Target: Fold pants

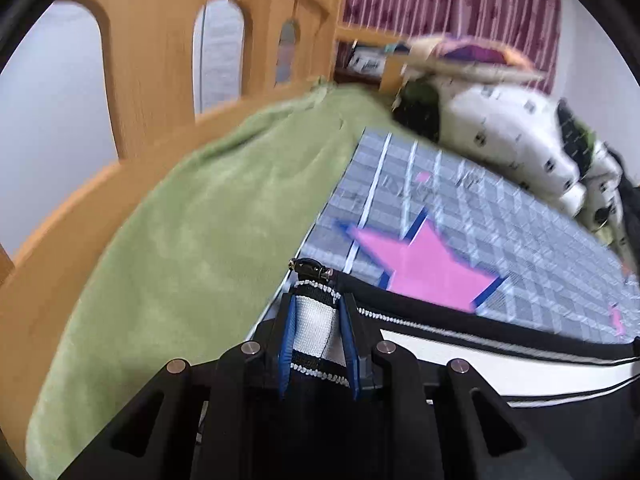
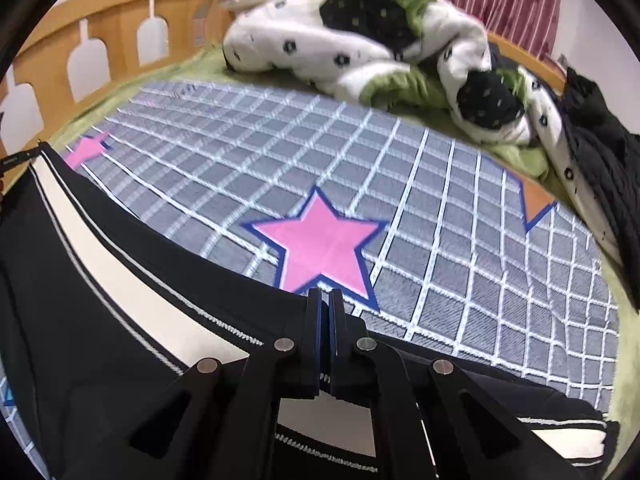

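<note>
Black pants (image 2: 100, 280) with a white side stripe lie stretched over a grey checked bedspread (image 2: 440, 200) with pink stars. My left gripper (image 1: 318, 300) is shut on one end of the pants (image 1: 480, 356); the white stripe shows between its blue pads, and a black zipper pull (image 1: 310, 268) sticks out just past the tips. My right gripper (image 2: 325, 294) is shut, its fingers pressed together on the far edge of the pants beside a pink star (image 2: 320, 244). A sliver of the stripe's stitching shows between the fingers lower down.
A green blanket (image 1: 180, 240) lies along the wooden bed rail (image 1: 152, 60) at the left. A crumpled white, black and green duvet (image 2: 360, 40) is heaped at the head of the bed. A dark garment (image 2: 600, 160) lies at the right edge.
</note>
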Demonstrator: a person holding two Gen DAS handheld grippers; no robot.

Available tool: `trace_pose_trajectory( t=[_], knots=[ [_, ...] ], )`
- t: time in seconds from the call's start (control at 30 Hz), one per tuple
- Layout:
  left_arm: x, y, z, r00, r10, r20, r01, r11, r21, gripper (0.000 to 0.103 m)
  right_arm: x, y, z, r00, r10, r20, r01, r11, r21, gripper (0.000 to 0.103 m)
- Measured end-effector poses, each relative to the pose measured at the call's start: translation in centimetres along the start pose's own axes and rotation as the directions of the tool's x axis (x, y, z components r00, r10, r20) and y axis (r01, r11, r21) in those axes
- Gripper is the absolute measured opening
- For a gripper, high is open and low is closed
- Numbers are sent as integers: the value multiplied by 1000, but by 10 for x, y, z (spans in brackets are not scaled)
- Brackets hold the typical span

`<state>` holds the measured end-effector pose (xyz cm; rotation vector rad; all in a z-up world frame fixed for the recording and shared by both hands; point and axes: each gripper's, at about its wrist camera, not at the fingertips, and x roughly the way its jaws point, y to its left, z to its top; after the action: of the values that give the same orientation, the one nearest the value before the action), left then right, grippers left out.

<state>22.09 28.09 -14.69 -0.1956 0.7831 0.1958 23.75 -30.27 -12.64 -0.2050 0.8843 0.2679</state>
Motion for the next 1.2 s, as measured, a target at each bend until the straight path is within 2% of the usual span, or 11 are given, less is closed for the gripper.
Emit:
trace_pose_trajectory(
  t=[0.1,0.3,0.37,0.47,0.5,0.6,0.67,0.7,0.93,1.1,1.2],
  knots=[
    [2,-7,-2,999,34,-1,-34,999,25,22,29,5,-11,999,-22,-29,23,1000,21,3],
    [-2,-15,0,994,100,-38,-98,994,57,35,24,-1,-14,999,-32,-5,32,992,121,9],
    [-18,-14,-1,994,107,-11,-106,993,57,41,10,-6,-13,998,-59,-4,59,989,133,27],
    [-44,-17,-5,996,79,42,-81,994,68,57,-32,-25,-22,990,-101,102,82,982,171,48],
    [-50,-21,-5,998,44,49,-48,996,75,60,-44,-34,-29,984,-129,124,104,977,186,49],
    [-42,-39,-7,999,-54,-9,54,993,103,62,-43,-58,-44,982,-171,76,155,971,183,49],
    [-22,-51,-11,999,-14,-45,20,991,131,62,-18,-67,-53,979,-204,-18,204,966,161,36],
    [-4,-54,-14,996,58,-62,-49,989,141,62,-1,-70,-58,972,-229,-50,234,963,136,31],
    [11,-55,-19,994,83,-71,-72,988,138,62,14,-83,-57,971,-239,-3,233,945,230,29],
    [-34,-44,-19,993,0,-116,3,1000,25,62,-8,-81,-54,962,-274,-22,266,907,327,30],
    [-85,-41,-21,997,-42,-63,43,999,12,62,-49,-72,-59,972,-235,25,202,881,427,34]
  ],
)
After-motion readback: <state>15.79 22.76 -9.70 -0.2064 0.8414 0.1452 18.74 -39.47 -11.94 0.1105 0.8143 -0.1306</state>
